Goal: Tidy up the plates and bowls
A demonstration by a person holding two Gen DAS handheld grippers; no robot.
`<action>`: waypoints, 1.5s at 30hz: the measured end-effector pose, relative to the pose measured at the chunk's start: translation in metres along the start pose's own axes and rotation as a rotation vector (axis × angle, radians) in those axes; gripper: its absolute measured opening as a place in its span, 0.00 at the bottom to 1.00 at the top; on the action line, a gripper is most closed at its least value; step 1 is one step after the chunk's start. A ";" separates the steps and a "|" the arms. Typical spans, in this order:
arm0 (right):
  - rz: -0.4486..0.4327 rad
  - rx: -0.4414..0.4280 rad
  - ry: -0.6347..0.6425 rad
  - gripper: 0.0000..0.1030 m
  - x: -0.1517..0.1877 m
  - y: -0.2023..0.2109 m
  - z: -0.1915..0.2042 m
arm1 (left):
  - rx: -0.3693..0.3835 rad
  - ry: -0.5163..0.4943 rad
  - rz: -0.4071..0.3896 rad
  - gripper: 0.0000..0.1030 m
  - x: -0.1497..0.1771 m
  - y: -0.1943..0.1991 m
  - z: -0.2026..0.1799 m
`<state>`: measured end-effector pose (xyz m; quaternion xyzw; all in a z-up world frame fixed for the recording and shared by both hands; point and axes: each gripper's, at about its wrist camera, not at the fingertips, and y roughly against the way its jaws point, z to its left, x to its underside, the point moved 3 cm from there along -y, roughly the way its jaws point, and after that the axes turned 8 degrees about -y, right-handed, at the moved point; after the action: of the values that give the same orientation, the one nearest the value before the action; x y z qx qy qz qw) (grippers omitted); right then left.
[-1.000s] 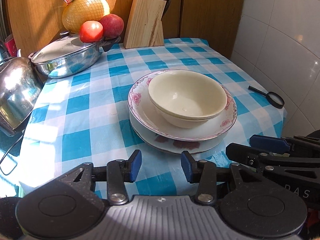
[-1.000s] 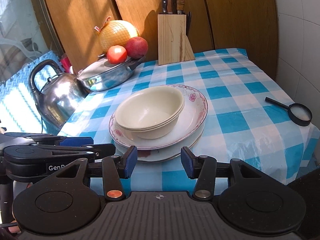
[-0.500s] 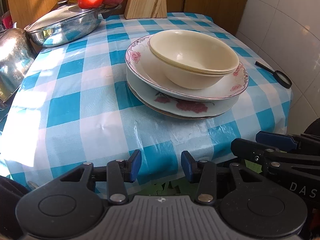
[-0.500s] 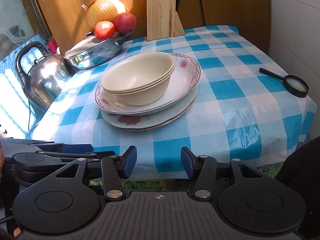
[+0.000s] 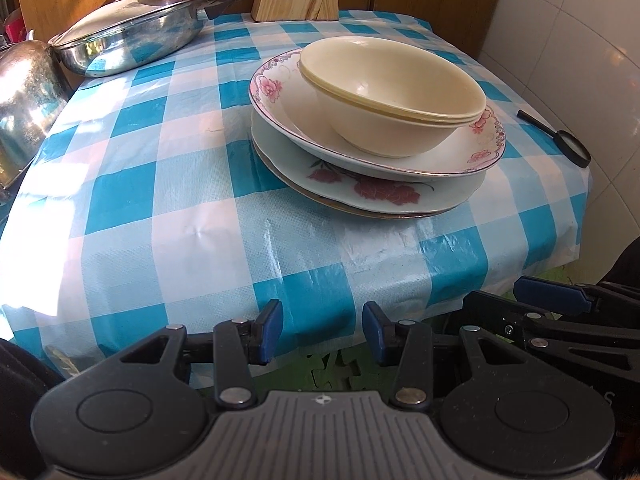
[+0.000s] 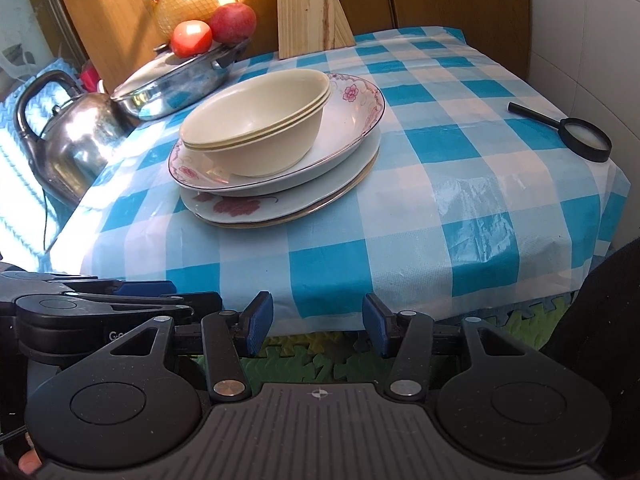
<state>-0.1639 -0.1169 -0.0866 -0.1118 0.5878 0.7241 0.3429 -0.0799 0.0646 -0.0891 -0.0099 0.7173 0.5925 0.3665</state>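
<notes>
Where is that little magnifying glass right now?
The magnifying glass lies flat on the checked tablecloth near the table's right edge, by the tiled wall, apart from the stack of plates.

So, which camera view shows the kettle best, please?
The right wrist view: the kettle shows there with its black handle and most of its shiny body, left of the plates. The left wrist view catches only part of its body at the left edge, with no handle visible.

Cream bowls (image 5: 394, 92) nested upright on a pink-flowered plate (image 5: 280, 92), atop a rose-patterned plate (image 5: 384, 192).
</notes>
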 end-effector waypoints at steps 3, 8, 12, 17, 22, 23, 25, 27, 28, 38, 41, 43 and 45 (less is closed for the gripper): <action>0.004 0.003 0.001 0.56 0.001 -0.001 0.000 | 0.002 0.001 0.001 0.37 0.001 0.000 0.000; 0.003 0.014 -0.001 0.57 0.002 -0.002 -0.001 | 0.025 0.013 0.004 0.37 0.003 0.001 -0.001; 0.008 0.023 -0.010 0.58 0.002 -0.004 -0.004 | 0.028 0.006 0.006 0.37 0.003 0.002 -0.003; 0.011 0.026 -0.009 0.58 0.003 -0.005 -0.004 | 0.031 0.001 0.004 0.37 0.003 0.004 -0.005; 0.013 0.027 -0.010 0.59 0.003 -0.006 -0.004 | 0.031 0.000 0.004 0.37 0.004 0.004 -0.006; 0.013 0.026 -0.010 0.59 0.003 -0.006 -0.004 | 0.031 0.001 0.004 0.37 0.004 0.004 -0.006; 0.014 0.027 -0.010 0.59 0.003 -0.006 -0.004 | 0.030 0.001 0.004 0.37 0.004 0.004 -0.006; 0.014 0.026 -0.009 0.59 0.003 -0.006 -0.004 | 0.030 0.002 0.003 0.37 0.004 0.005 -0.006; 0.014 0.027 -0.009 0.59 0.004 -0.006 -0.004 | 0.030 0.004 0.002 0.37 0.004 0.005 -0.006; 0.019 0.033 -0.010 0.59 0.005 -0.008 -0.005 | 0.030 0.004 -0.013 0.36 0.003 0.009 -0.006; 0.016 0.034 -0.010 0.59 0.005 -0.007 -0.004 | 0.039 0.012 -0.009 0.36 0.003 0.008 -0.005; 0.014 0.035 -0.012 0.58 0.005 -0.007 -0.004 | 0.049 0.009 -0.010 0.36 0.003 0.008 -0.006; 0.004 0.039 -0.020 0.58 0.004 -0.006 -0.005 | 0.054 0.010 -0.008 0.36 0.004 0.008 -0.006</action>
<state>-0.1645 -0.1200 -0.0953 -0.0965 0.5987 0.7142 0.3494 -0.0892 0.0629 -0.0843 -0.0059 0.7347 0.5715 0.3655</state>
